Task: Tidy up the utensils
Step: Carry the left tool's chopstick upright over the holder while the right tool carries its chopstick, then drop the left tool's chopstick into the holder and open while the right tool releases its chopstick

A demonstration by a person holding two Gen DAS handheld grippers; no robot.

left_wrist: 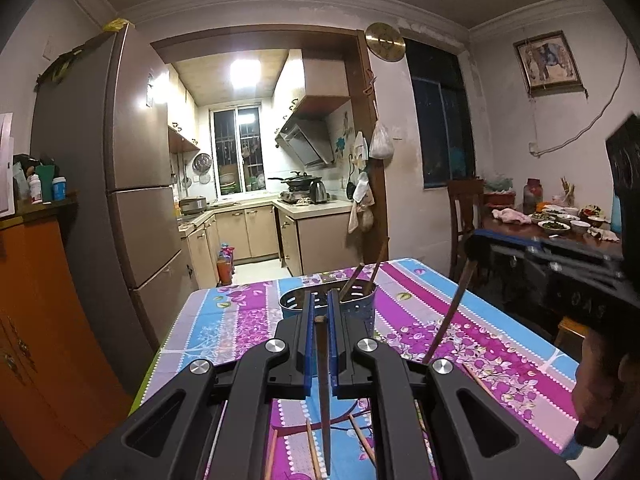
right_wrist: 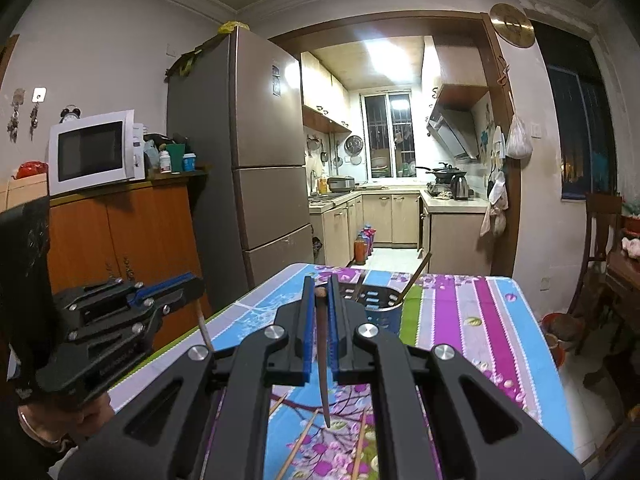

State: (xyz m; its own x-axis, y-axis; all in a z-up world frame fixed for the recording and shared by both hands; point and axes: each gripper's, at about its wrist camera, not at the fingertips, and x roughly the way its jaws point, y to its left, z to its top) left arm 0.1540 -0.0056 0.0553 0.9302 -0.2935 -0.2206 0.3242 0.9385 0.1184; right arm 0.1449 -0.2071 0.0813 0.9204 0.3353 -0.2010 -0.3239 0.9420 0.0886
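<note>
My left gripper [left_wrist: 320, 300] is shut on a dark wooden chopstick [left_wrist: 323, 392] that hangs down between its blue pads above the table. My right gripper [right_wrist: 319, 286] is shut on another dark chopstick [right_wrist: 322, 368], held the same way. A blue perforated utensil holder [left_wrist: 352, 306] stands on the table just beyond the left gripper, with two chopsticks [left_wrist: 362, 276] leaning in it; it also shows in the right wrist view [right_wrist: 382, 308]. Several loose chopsticks [left_wrist: 312, 452] lie on the tablecloth under the grippers, also seen in the right wrist view [right_wrist: 298, 444]. The right gripper and its chopstick show at the right of the left wrist view [left_wrist: 452, 312].
The table has a floral purple and blue cloth [left_wrist: 460, 320]. A fridge [left_wrist: 132, 184] and an orange cabinet [left_wrist: 36, 320] stand to the left. A second table with dishes [left_wrist: 560, 224] and a wooden chair [left_wrist: 464, 216] stand to the right. The kitchen lies beyond.
</note>
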